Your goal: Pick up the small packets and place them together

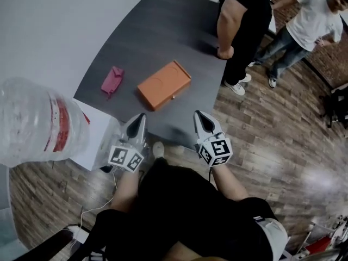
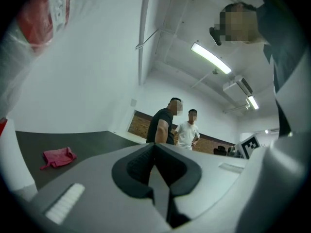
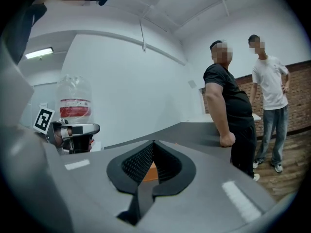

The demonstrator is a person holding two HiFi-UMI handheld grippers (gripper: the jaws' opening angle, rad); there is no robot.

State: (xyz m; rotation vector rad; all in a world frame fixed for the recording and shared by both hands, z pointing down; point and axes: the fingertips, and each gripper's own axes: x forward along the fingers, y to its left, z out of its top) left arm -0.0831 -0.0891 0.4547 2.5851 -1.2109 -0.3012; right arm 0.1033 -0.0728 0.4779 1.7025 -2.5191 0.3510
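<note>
The dark grey table (image 1: pixel 157 31) fills the upper middle of your head view, with the wooden floor (image 1: pixel 283 124) running along its right side. At your left, off the table, stands a big clear water bottle (image 1: pixel 32 121) with a red label.

Two people are at the table's far right end. One in a black shirt (image 1: pixel 244 20) has a fist at the table's edge, and one in a white shirt (image 1: pixel 312 18) stands on the floor behind.

An orange box (image 1: pixel 164 85) lies flat on the table, ahead of the gap between your two hands.

Your left gripper (image 1: pixel 142 116) and your right gripper (image 1: pixel 199 115) sit side by side at the table's near edge, both pointing across it. Each carries its marker cube close to your body. In the left gripper view the jaws are pressed together with nothing between them. The right gripper's jaws are likewise together and empty, and a bit of the orange box shows beyond their tips.

The one small packet you can see, a pink packet (image 1: pixel 112 81), lies on the table left of the box and apart from it. It is near the table's left edge, well ahead of your left gripper and touched by neither.
</note>
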